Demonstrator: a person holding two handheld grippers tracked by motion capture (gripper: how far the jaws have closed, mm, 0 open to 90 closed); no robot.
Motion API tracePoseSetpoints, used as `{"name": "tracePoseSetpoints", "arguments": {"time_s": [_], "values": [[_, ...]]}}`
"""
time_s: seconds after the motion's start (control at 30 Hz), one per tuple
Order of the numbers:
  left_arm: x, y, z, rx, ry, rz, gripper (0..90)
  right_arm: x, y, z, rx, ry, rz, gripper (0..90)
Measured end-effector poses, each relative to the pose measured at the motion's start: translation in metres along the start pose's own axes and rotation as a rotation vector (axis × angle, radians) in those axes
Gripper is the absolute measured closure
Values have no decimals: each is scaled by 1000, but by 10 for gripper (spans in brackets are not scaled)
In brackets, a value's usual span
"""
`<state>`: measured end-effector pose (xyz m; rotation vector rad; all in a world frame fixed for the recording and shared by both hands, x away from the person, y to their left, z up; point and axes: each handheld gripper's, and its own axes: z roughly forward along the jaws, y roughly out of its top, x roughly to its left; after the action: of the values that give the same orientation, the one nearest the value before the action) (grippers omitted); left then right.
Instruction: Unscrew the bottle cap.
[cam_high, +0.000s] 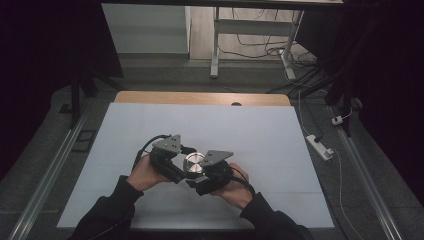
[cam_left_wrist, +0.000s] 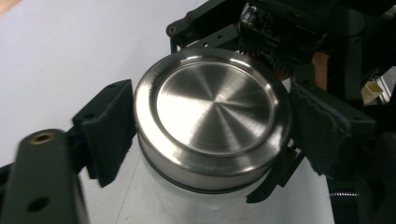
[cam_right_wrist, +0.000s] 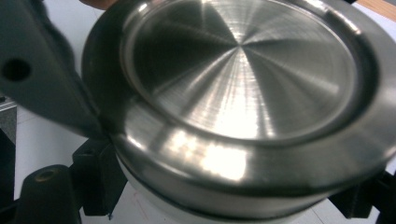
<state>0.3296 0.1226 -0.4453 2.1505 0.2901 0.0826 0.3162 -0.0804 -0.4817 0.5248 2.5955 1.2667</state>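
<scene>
Viewing from high: one jar (cam_high: 194, 165) with steel lid near front edge of white table (cam_high: 210, 130), between two grippers. Left gripper (cam_high: 176, 167) clamped on lid (cam_left_wrist: 212, 116) rim, per left gripper view. Right gripper (cam_high: 206, 177) clamped on jar body (cam_right_wrist: 154, 196) beneath lid. Jar contents not discernible.

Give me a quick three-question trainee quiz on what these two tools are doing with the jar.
1. True or false: the steel lid is off the jar.
2. The left tool has its jaws: A) pressed on either side of the lid, B) closed on a cable, C) wide open, away from everything.
3. What does the right tool grip?

Key: 1 false, the lid sits on the jar; 2 A; 3 the jar, just below its lid.
</scene>
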Motion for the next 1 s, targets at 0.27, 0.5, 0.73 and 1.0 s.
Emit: {"name": "tracePoseSetpoints", "arguments": {"time_s": [0.27,0.5,0.73,1.0], "values": [[-13,4,3,8,116,-54,194,-2,0,0,-5,-22,13,152],[-30,11,11,20,261,-156,194,-4,-2,0,-12,-47,29,152],[-26,14,10,24,233,-174,98,-4,-1,-2,-27,-51,42,152],[-5,8,-12,30,15,-27,22,-3,0,-2,-23,5,28,152]]}}
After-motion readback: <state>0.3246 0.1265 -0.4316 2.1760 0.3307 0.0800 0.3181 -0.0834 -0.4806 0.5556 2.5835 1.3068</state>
